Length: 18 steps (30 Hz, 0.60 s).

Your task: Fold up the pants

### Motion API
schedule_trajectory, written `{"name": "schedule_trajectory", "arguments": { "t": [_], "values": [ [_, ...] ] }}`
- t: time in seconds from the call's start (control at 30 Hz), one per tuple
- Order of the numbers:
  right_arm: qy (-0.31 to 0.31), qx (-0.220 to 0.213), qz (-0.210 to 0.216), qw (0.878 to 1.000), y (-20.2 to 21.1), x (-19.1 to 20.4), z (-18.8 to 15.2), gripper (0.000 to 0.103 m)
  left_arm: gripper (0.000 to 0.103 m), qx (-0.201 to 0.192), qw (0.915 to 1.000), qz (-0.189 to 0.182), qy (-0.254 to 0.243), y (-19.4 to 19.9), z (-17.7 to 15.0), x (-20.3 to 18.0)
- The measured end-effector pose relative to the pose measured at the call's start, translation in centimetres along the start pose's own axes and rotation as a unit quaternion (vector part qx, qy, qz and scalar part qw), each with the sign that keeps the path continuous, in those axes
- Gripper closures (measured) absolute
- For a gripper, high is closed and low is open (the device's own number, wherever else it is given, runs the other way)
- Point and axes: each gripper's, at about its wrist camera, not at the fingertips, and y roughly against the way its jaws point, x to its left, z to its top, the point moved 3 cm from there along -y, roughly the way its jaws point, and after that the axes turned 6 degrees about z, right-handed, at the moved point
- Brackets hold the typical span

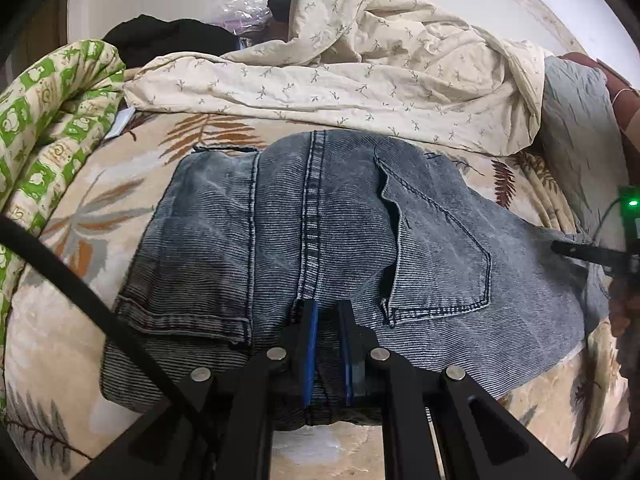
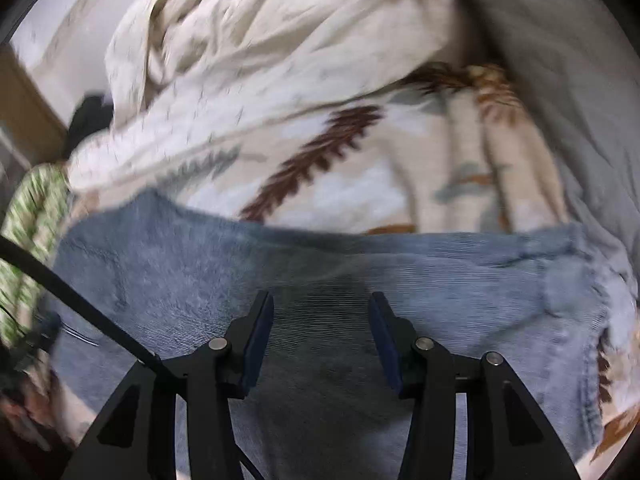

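- Broadly, a bed covered by a leaf-print blanket (image 1: 120, 216) filled both views; a rumpled cream sheet (image 1: 360, 80) lay along its far side and a green patterned quilt (image 1: 48, 120) was bunched at the left edge.
- The jeans (image 1: 340, 220) lay flat in the middle of the blanket, already doubled over, back pocket (image 1: 440, 264) facing up, centre seam running toward the left camera.
- Left gripper (image 1: 328, 344): tongs pressed nearly together, pinching the near edge of the denim at the seam.
- Right gripper (image 2: 320, 332): tongs spread, nothing between them, hovering over the pale denim (image 2: 360, 280); that view was smeared with motion, so contact with the cloth could not be told.
- Judgement: the step in hand looked like a re-grip by the right side for the next fold.
- To do it well: keep the left pinch firm as an anchor, bring the right tongs down on a hem or edge, take all layers at once, then lift both sides evenly so the fold lands square.
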Motion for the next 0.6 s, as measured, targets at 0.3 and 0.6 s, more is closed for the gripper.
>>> {"name": "schedule_trajectory", "arguments": {
  "t": [0.3, 0.6],
  "values": [
    [0.002, -0.009, -0.101, 0.995, -4.4, 0.2, 0.9, 0.052, 0.091, -0.015, 0.9998, 0.011, 0.001, -0.4, 0.1, 0.6],
    [-0.003, -0.047, -0.015, 0.999, 1.5, 3.7, -1.7, 0.051, 0.091, -0.038, 0.9988, -0.011, -0.028, 2.5, 0.0, -1.3]
  ]
}}
